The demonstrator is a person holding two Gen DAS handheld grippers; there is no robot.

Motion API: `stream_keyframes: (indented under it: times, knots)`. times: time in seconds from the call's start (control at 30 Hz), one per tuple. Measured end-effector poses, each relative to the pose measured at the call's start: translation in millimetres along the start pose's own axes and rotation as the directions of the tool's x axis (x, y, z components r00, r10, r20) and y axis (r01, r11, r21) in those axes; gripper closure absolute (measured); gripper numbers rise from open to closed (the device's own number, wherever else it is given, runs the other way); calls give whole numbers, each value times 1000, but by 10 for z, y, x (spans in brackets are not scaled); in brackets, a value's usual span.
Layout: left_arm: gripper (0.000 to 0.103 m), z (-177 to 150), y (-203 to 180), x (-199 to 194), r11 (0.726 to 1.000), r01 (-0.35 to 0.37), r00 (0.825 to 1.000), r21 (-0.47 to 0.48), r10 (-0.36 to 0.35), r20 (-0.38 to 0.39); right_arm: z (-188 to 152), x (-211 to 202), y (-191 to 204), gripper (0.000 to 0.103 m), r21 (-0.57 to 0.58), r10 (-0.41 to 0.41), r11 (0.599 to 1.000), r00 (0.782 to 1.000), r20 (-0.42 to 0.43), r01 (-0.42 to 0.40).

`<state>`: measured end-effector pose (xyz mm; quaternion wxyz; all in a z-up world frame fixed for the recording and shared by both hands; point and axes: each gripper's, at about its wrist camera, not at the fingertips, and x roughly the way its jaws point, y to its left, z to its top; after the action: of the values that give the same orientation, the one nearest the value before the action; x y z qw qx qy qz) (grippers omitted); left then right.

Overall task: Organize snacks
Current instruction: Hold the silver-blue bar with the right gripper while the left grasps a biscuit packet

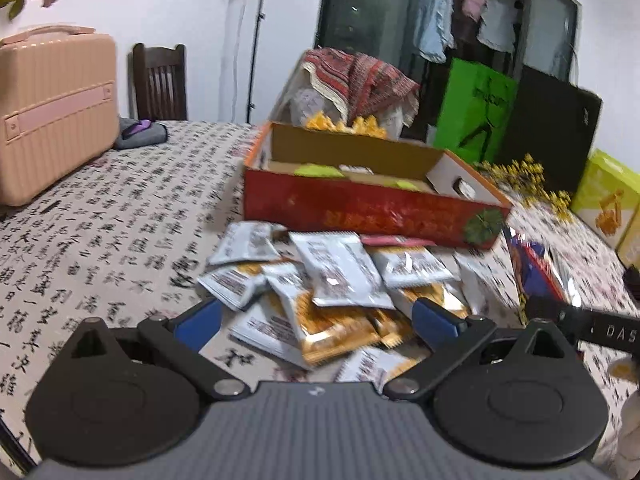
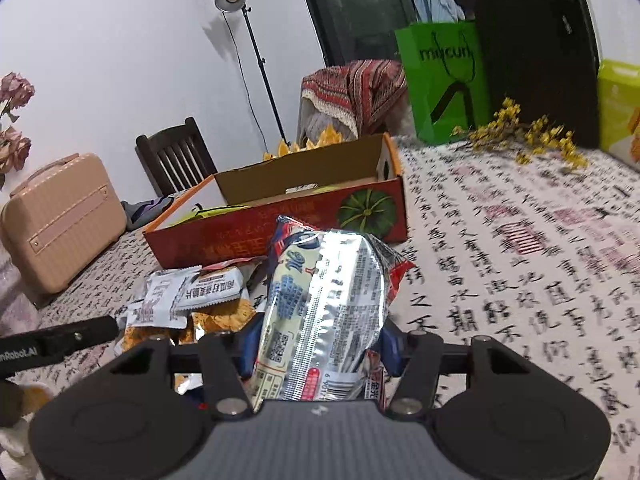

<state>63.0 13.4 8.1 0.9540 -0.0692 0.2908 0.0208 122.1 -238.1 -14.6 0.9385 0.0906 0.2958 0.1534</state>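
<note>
A right gripper (image 2: 316, 344) clamps a large silver foil snack bag (image 2: 324, 304) between its blue pads at lower centre of the right wrist view, the bag standing up out of the jaws and tilting toward an open red cardboard box (image 2: 280, 216) at mid frame. The box, printed with a green pumpkin on its front wall, sits on a table (image 2: 520, 264) covered in a calligraphy-print cloth; a few small items lie inside it, too blurred to identify. To the left of the held bag, a loose pile of small white-and-orange snack packets (image 2: 192, 296) rests on the cloth just in front of the box.

In the left wrist view, the left gripper (image 1: 316, 320) hovers at lower centre with its jaws spread wide and nothing between them, the heap of snack packets (image 1: 332, 280) directly ahead and the red box (image 1: 368, 204) just beyond. A blue-and-red foil bag (image 1: 536, 268) shows at right of the pile, beside the other gripper's black arm.

A pink hard-shell case (image 1: 52, 112) stands at upper left, a dark wooden chair (image 1: 160, 80) behind the table, a green paper bag (image 2: 440, 80) and yellow dried flowers (image 2: 528, 132) at upper right
</note>
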Motion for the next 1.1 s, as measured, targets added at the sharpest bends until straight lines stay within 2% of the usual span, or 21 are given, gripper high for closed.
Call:
stream_keyframes:
  times: [0.23,0.5,0.67,0.83,0.9,1.1]
  knots:
    - [0,-191,-281,60,997,31,997,77,-26,-73,-87,-165,-76,47,-4,-4,1000,1000,13,4]
    - [0,-347,-459,204,992,21,991,128,-4,-133,-199,-244,-109,47,-30,5,1000,1000,18,-4]
    - [0,-419,-552,299,989,8,989,148,15,-148,-236,-256,-129,47,-35,14,999,1000,16,-14]
    - [1,-443,-588,326,989,-5,993,148,23,-118,-261,-281,-152,47,-33,19,999,1000,20,-19]
    - [15,-461,-602,300,988,2,995,156,14,-97,-274,-288,-160,47,-32,19,999,1000,21,-19]
    - [34,-488,-631,202,986,16,998,166,-4,-69,-300,-286,-144,47,-35,22,999,1000,17,-21]
